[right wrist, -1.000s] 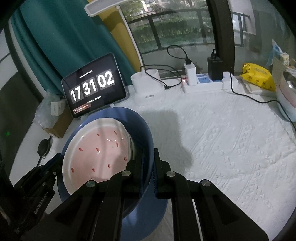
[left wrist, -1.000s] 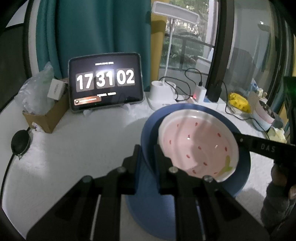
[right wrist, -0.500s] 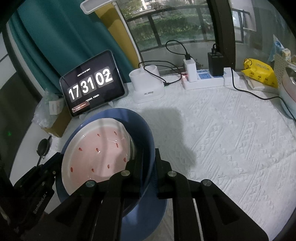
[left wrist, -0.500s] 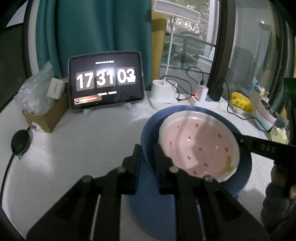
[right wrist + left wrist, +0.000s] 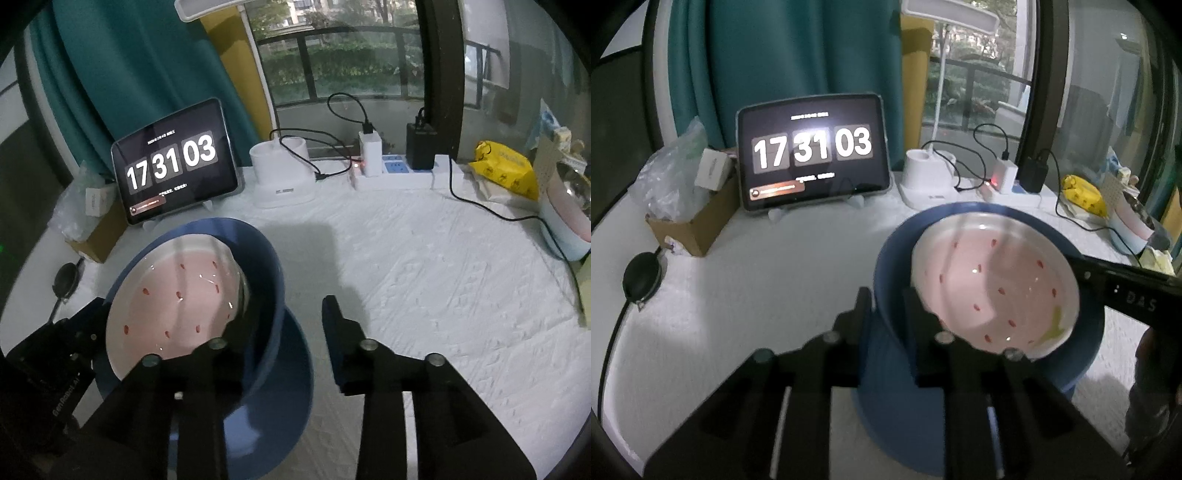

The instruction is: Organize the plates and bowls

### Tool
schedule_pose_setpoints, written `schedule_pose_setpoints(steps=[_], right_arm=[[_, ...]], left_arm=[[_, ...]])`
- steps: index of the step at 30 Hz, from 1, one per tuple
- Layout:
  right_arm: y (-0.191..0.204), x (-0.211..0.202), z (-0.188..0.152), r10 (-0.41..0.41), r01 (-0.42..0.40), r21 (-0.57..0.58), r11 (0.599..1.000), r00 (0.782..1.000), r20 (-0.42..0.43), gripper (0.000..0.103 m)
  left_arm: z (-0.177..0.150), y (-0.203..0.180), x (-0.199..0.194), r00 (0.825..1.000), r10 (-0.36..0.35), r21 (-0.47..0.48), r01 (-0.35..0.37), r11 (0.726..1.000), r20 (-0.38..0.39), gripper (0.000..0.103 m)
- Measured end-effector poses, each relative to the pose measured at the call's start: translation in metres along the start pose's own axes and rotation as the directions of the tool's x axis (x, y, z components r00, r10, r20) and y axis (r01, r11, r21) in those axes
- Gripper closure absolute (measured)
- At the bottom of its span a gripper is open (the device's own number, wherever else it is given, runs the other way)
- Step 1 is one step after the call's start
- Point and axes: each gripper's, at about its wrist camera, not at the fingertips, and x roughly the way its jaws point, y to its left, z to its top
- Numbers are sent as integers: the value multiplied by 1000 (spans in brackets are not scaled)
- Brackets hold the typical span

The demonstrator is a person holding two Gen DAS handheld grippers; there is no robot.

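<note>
A cardboard box (image 5: 690, 225) stuffed with plastic bags is seen far left of the blue bowl (image 5: 886, 295), and a tablet (image 5: 812, 155) showing 17 31 03 is propped behind and left of it. The blue bowl is set on a blue plate (image 5: 273, 413) on the white tablecloth (image 5: 443, 295). A pink bowl (image 5: 993, 291) with red specks is nested inside the blue bowl, tilted.

The left gripper (image 5: 886, 306) is placed astride the blue bowl's near wall; its jaws are opening, with the wall between them and little gap visible. Whether the pads press on it cannot be told.

The right gripper (image 5: 288, 321) is found at the blue bowl's right side, its jaws opening; the right finger (image 5: 334, 325) is clearly apart from the wall.

Behind and right of the blue bowl, a white lamp base (image 5: 282, 177), a power strip (image 5: 399, 177) and a yellow bag (image 5: 506, 166) are lined up.
</note>
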Motion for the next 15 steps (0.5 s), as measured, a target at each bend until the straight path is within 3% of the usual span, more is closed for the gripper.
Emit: schedule_pose_setpoints(steps=[7, 15], right_arm=[[1, -9, -4, -26, 26, -14, 1000, 1000, 7, 52], [-5, -22, -9, -41, 40, 5, 999, 999, 18, 50]], left_arm=[[-2, 3, -7, 1000, 4, -16, -4, 1000, 7, 73], [-5, 5, -19, 1000, 11, -23, -11, 1000, 28, 57]])
